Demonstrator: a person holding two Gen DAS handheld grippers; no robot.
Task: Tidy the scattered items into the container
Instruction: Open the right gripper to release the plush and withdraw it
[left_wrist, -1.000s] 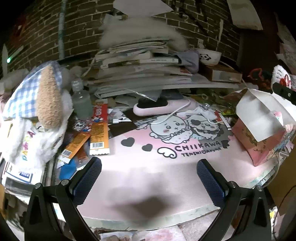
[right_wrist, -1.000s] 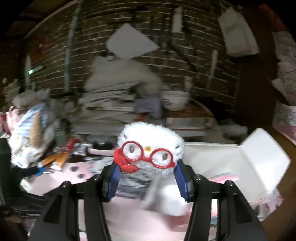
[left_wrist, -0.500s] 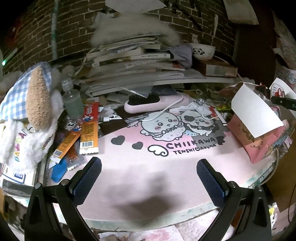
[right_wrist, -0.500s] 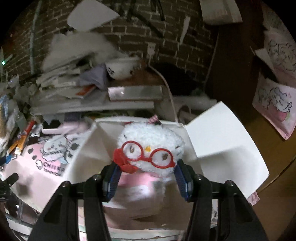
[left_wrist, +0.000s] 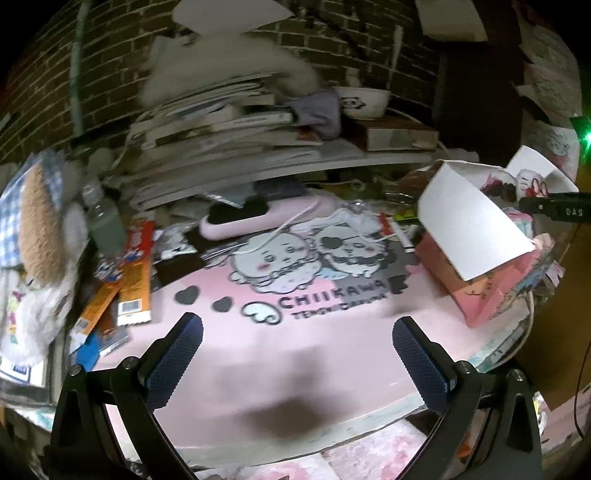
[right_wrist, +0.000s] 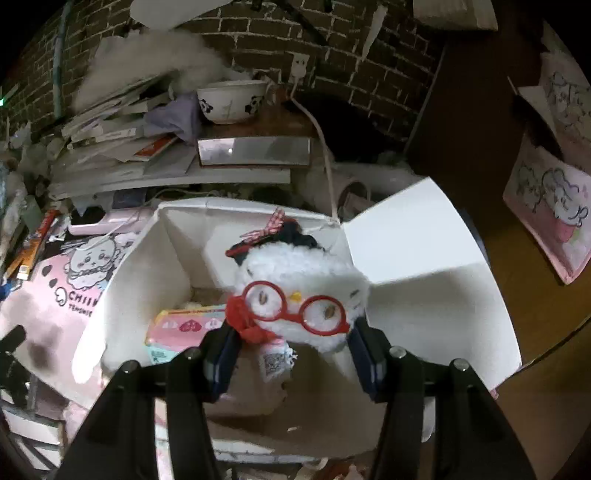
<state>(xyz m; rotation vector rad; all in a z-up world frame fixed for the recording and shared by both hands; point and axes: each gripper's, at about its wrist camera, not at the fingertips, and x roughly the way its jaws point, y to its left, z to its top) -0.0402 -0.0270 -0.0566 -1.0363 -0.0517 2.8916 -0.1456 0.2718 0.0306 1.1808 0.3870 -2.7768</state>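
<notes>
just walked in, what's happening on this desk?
A person with two handheld grippers is tidying desk clutter into an open white box. The right gripper is shut on a white plush toy with red glasses and holds it over the box, which already contains a pink packet. The left gripper is open and empty above the pink desk mat. Snack wrappers still lie at the mat's edge.

A white fluffy plush (right_wrist: 301, 295) wearing red glasses, a red scarf and a black hat with a checked bow is sitting upright over the open box (right_wrist: 424, 295). The box, pink outside and white inside, is standing with flaps spread, holding a pink packet (right_wrist: 181, 328).
</notes>
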